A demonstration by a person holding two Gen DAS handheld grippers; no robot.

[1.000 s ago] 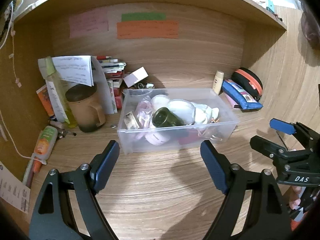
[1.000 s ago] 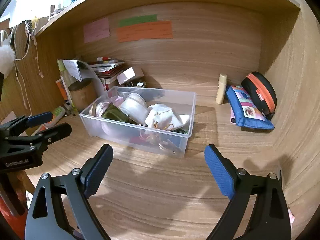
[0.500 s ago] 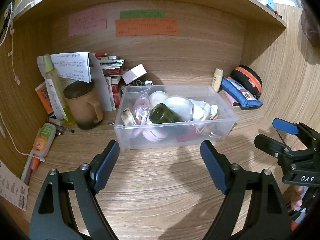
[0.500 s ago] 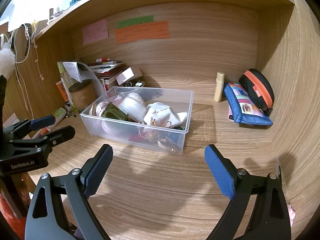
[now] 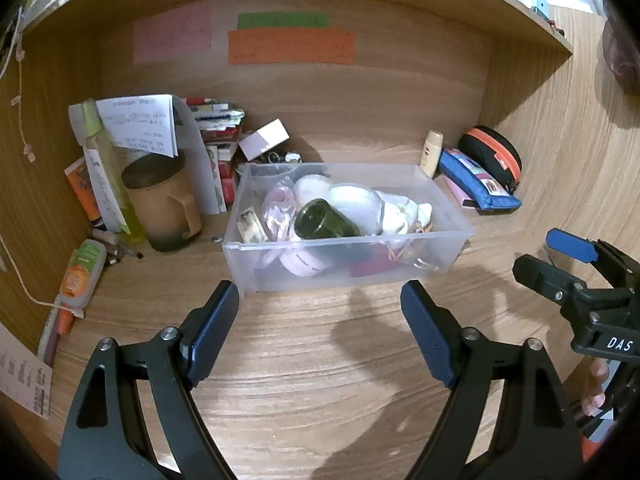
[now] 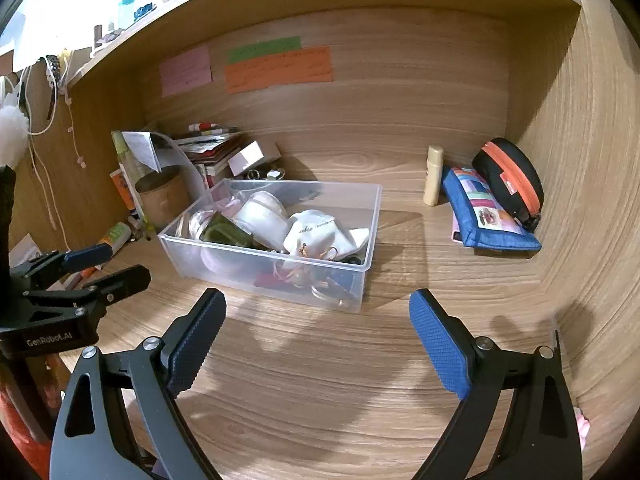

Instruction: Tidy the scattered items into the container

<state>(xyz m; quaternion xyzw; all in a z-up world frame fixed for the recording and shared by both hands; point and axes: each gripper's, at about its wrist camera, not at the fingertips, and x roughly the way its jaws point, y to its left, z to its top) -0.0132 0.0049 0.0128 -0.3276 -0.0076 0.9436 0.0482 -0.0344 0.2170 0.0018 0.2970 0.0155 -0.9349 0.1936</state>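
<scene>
The container point(image 5: 348, 236) sits mid-desk point(image 5: 320, 360), already loaded with a dark green jar point(image 5: 324, 222), pouches and trinkets. The left gripper point(image 5: 320, 320) and right gripper point(image 6: 316, 328) hold fingers wide apart, empty. Task appears nearly complete (peripheral clutter possibly excluded).

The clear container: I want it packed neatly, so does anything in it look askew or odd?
Yes. In the clear container, a dark green glass jar lies tipped on its side, mouth facing the front wall, resting on a heap with a white cloth pouch. Everything crowds the left and front; the back right corner stays bare.
</scene>
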